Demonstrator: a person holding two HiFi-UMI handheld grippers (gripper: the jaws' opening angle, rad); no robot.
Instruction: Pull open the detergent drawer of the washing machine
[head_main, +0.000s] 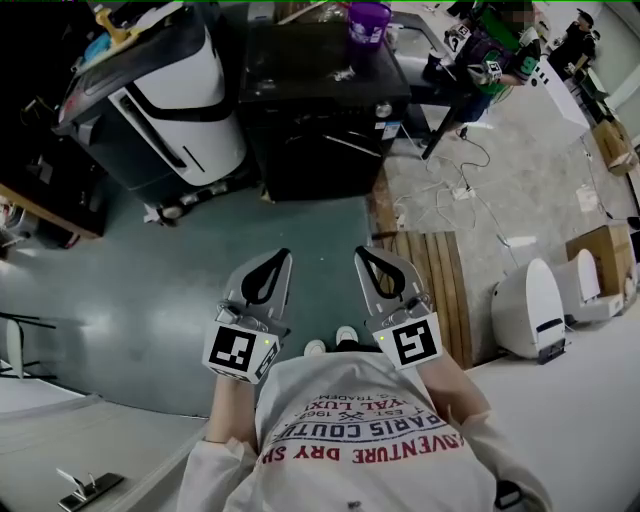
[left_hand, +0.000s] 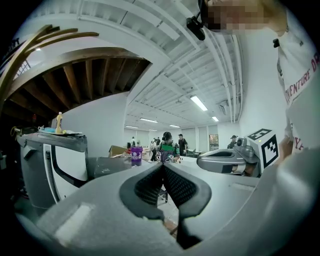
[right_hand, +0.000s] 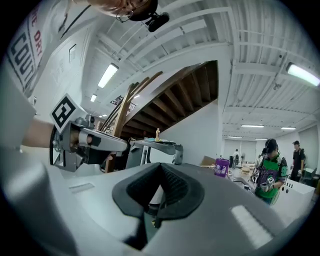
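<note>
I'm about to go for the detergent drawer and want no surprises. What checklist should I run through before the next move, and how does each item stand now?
1. The left gripper is empty: ok, jaws together on nothing.
2. The right gripper is empty: ok, jaws together on nothing.
3. Jaws open for a grasp: not ok, both are shut.
4. The white machine is within reach: not ok, it stands well ahead of both grippers.
5. Location of the detergent drawer: cannot tell, no view shows it.

On the black cabinet (head_main: 325, 110), print on the purple cup (head_main: 368, 22) is too small to read; dark clutter (head_main: 40, 150) far left of it is cut off.
</note>
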